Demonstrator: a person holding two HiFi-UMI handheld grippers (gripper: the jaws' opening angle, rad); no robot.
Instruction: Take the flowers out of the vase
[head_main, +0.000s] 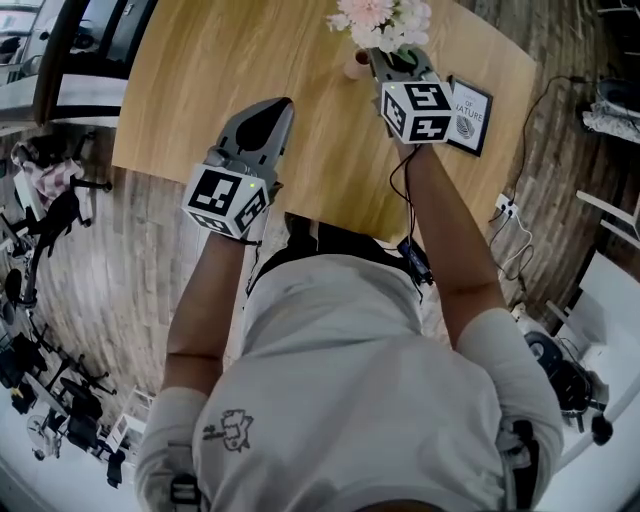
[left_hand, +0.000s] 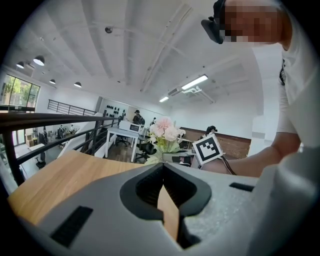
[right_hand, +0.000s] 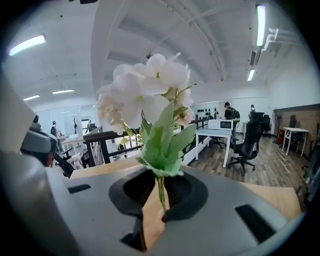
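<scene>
Right gripper: we record it clenched on the thin green stem of the flowers. The jaws stand nearly together, with only that stem in the narrow gap between them.

Item held: flowers, one bunch of pale pink and white blooms with green leaves. The bunch stands upright above the jaws. In the head view we place the bunch over the far part of the table, directly ahead of the gripper's tips.

Vase: small and pinkish, on the table just left of the right gripper and below the blooms. We cannot tell whether the stem ends still sit inside it.

Left gripper: jaws closed tip to tip, with nothing between them. We note it above the near part of the table, well apart from the vase.

Table: light wood.

Framed card: dark frame, lying on the table just right of the right gripper's marker cube.

Floor: wood planks, seen around the table.
</scene>
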